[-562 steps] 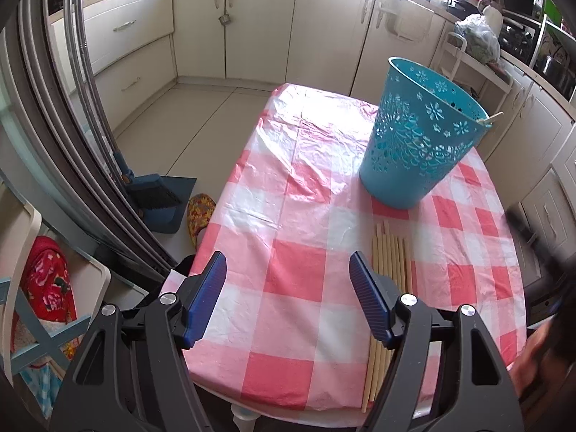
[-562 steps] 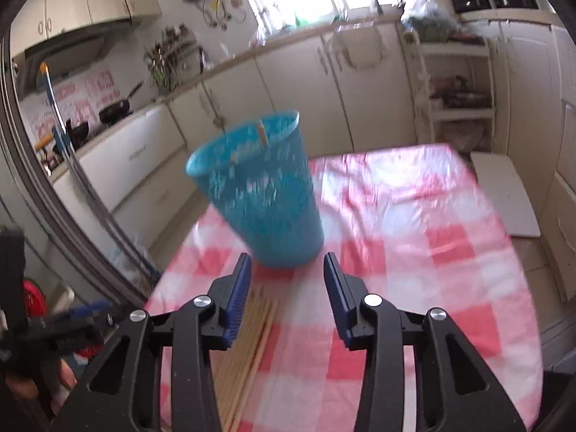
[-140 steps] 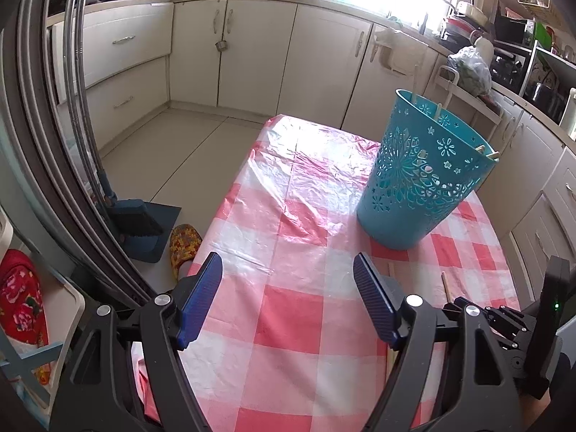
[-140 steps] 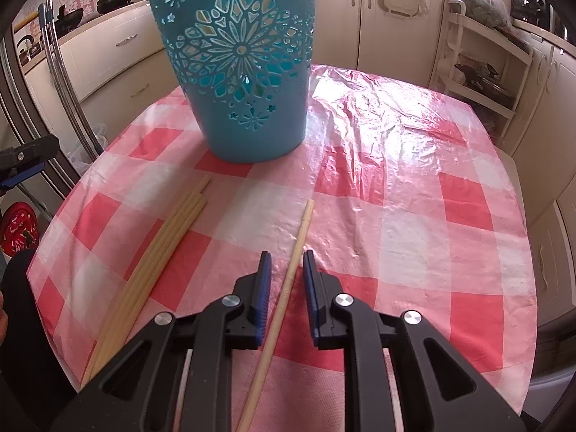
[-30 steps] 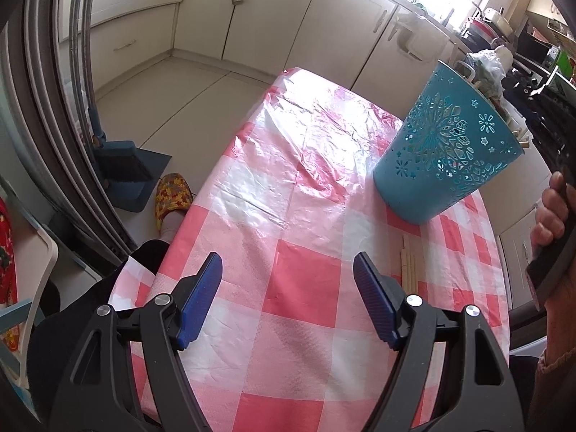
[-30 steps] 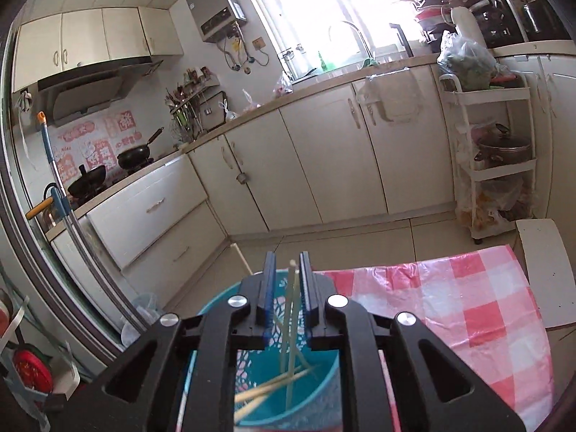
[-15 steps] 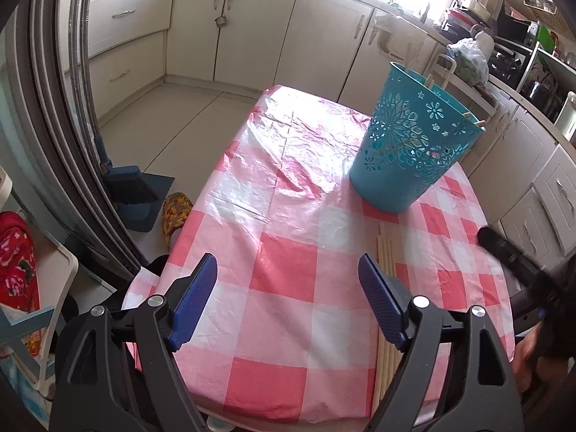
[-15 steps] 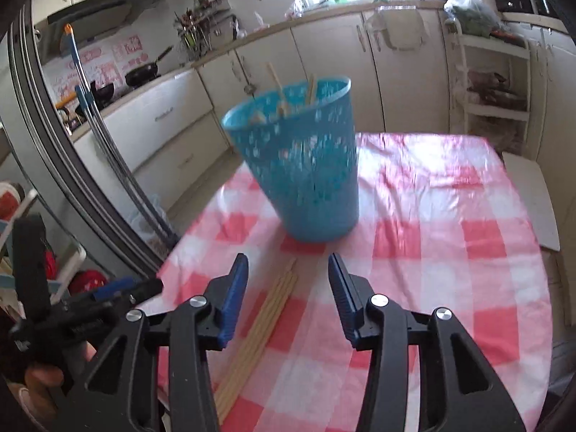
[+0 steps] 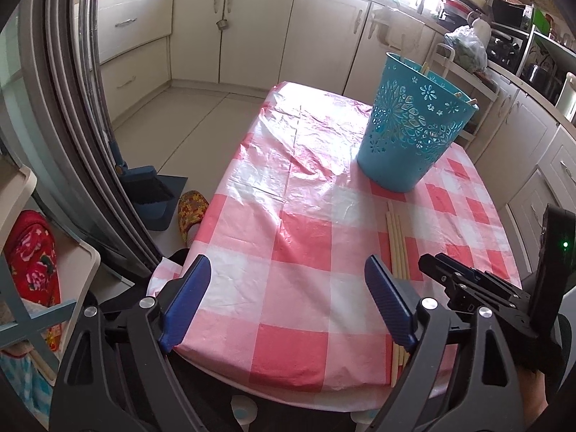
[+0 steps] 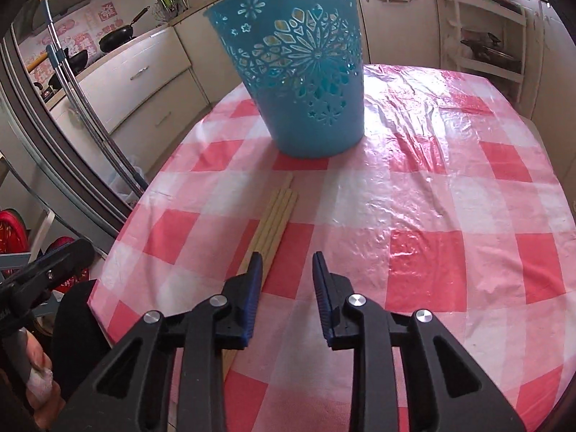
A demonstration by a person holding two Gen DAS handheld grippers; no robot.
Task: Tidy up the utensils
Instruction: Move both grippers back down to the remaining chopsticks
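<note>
The left tongs [image 9: 286, 302] are held wide apart above the near edge of the counter [image 9: 306, 252], and nothing is gripped between them. The right tongs [image 10: 284, 280] are opened to a moderate gap and are likewise empty; they are poised low over the checked cloth [image 10: 432, 216]. In the left view the right tongs [image 9: 432, 264] are seen from the side, just to the right of the sticks.

A bundle of pale chopsticks [image 10: 275, 216] is laid flat on the counter, side by side and touching. Their long axis is run from the near edge of the counter toward the blue basket [image 10: 306, 72], with the far tips pointed at its base; one stick reaches slightly farther than the others. The near part of the bundle is covered by the left finger of the right tongs, so the bundle is placed just left of that gap, not within it. In the left view the chopsticks [image 9: 394, 237] are passed behind the right finger of the left tongs.

The blue basket [image 9: 414, 126] is stood upright beyond the bundle, near its tips but apart from them. Inside it a few chopsticks are held, and their ends [image 9: 426, 66] are shown projecting above the rim.
</note>
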